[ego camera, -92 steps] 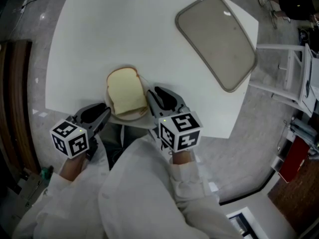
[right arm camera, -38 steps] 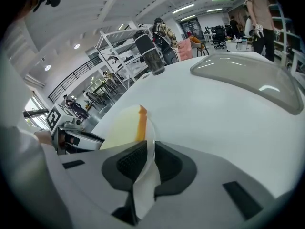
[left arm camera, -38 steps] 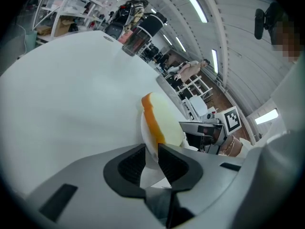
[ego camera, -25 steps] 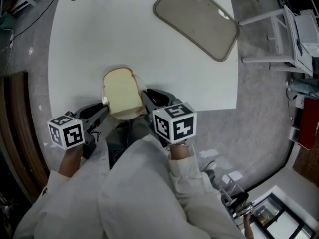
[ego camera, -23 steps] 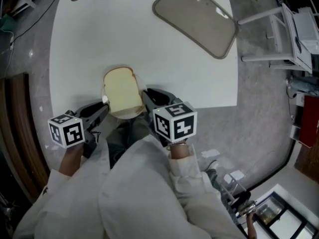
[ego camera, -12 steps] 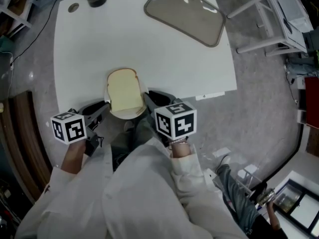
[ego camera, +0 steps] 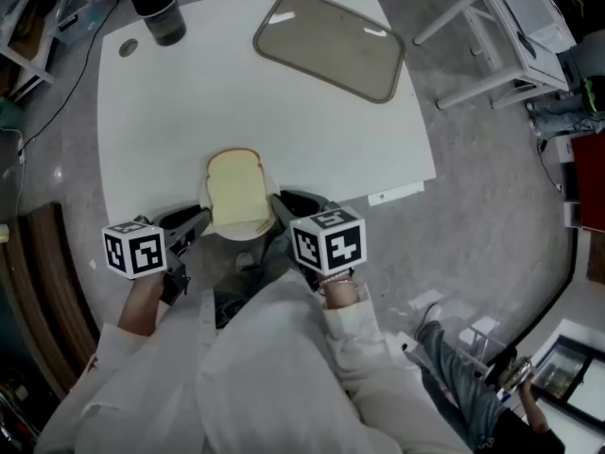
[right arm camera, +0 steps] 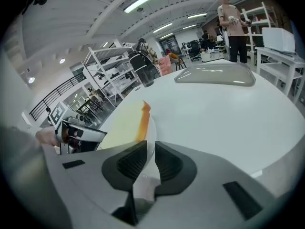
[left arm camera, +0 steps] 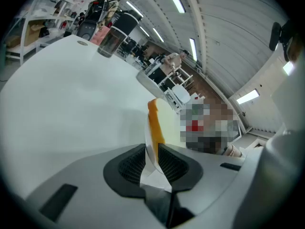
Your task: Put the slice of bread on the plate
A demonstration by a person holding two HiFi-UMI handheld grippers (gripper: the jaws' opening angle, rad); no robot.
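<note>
We hold the plate [ego camera: 238, 232] clamped by its rim in left gripper [ego camera: 193, 221] and right gripper [ego camera: 286, 206] (slice of bread [ego camera: 236, 190] lying on it).

- Slice of bread [ego camera: 236, 189]: pale crumb, orange-brown crust, rounded top end pointing away from the near edge of the tabletop [ego camera: 312, 130]. Lies flat on the plate and covers most of it.
- Plate [ego camera: 242, 230]: small, white, round. Straddles the tabletop's near edge, partly overhanging it.
- Plate rim pinched on opposite sides by the fingers of the left gripper [ego camera: 197, 218] and right gripper [ego camera: 281, 203].
</note>
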